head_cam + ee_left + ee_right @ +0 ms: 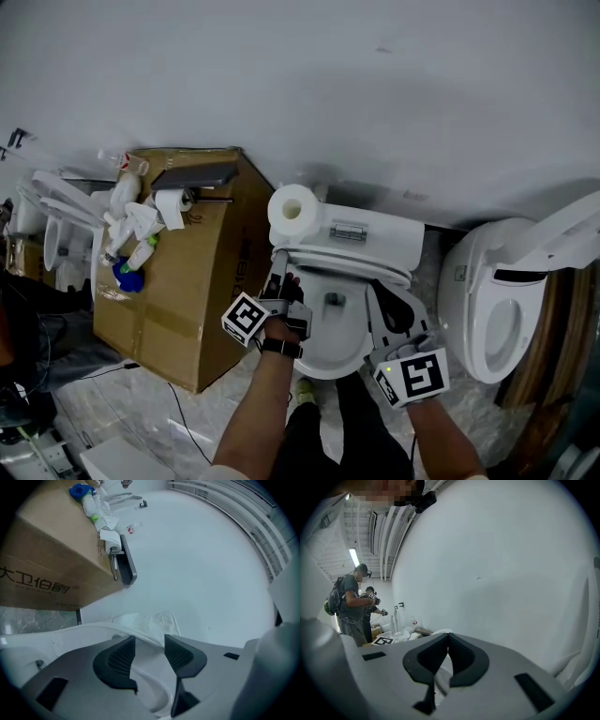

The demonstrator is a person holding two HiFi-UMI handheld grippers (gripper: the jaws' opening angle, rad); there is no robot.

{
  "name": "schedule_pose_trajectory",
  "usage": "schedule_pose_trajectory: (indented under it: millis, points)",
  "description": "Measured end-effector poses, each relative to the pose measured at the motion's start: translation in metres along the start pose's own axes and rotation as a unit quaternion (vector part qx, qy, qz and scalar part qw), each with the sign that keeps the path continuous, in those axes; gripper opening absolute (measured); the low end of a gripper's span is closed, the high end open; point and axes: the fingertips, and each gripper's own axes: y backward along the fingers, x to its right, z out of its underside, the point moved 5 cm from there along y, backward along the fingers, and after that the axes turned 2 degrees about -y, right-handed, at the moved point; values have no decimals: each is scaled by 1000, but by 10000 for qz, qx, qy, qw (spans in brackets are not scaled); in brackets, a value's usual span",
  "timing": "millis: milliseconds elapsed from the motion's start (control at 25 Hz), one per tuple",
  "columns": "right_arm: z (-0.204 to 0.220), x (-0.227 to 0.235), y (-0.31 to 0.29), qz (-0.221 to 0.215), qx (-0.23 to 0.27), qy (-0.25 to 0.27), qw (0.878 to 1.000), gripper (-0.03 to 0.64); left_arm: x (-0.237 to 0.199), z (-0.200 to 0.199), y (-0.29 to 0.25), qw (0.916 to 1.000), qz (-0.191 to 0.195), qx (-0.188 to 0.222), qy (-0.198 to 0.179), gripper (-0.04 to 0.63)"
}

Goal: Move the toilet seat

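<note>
A white toilet (328, 352) stands against the wall below me. Its seat (342, 265) is tipped up towards the tank (375, 236). My left gripper (279, 281) is at the seat's left edge. In the left gripper view the white seat rim (149, 645) runs between the two dark pads (123, 658), which close on it around the left gripper (149, 652). My right gripper (386, 307) is at the bowl's right side with its jaw tips touching. In its own view the right gripper (447, 641) points at the bare wall and holds nothing that I can see.
A toilet paper roll (292, 212) sits on the tank's left end. A cardboard box (187, 281) with spray bottles and paper on top stands close on the left. A second toilet (497, 309) stands to the right. Two people (354, 604) stand far off.
</note>
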Motion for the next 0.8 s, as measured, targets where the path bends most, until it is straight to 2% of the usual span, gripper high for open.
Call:
schedule_pose_trajectory:
  millis: [160,320,600,800]
  points:
    - [2,6,-14,70,16,-34,10000,15,-10,-1,0,9990,-391,201,-123,195]
    - [5,9,-26,98,27,-40,9999,15,-6,1,-4,9990,-220,392,85,195]
    - [5,6,-31,62,11,-40,10000,15,-10,0,1,9983,-442,341,-141,194]
    - [2,-2,-24,41,24,-41,10000,15,4,5,1,9985,-440,279,-196,195]
